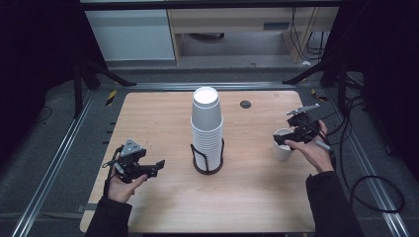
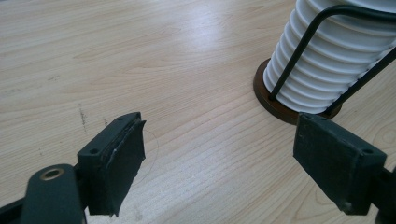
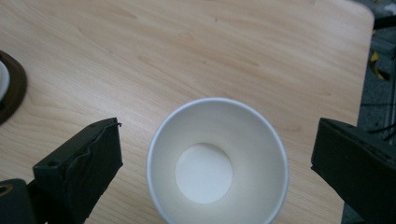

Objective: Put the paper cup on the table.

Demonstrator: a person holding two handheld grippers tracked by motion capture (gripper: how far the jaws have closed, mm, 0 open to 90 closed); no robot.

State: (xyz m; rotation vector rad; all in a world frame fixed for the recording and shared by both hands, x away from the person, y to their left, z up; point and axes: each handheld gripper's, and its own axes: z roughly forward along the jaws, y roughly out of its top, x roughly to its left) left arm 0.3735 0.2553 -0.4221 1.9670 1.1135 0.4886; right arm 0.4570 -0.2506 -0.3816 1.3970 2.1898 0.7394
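From above, I see my right tongs (image 1: 285,139) over a single paper cup (image 1: 281,149) standing upright near the right edge of the surface (image 1: 163,123), and my left tongs (image 1: 148,168) low beside the cup stack (image 1: 207,128) in its wire holder (image 1: 207,165). Along the left tongs (image 2: 217,161), both jaws stand wide apart on nothing, the stack (image 2: 327,65) just ahead. Along the right tongs (image 3: 217,163), the jaws gape either side of the cup (image 3: 217,163), apart from its rim.

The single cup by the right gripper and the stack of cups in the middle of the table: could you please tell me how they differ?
The single cup stands alone on the bare table, mouth up and empty; the stack of cups is many cups nested mouth down, standing much taller.

The stack sits in a black wire holder on a round base; the single cup has no holder and stands between the right gripper jaws, which are open.

Both are white paper cups, upright on the wooden table.
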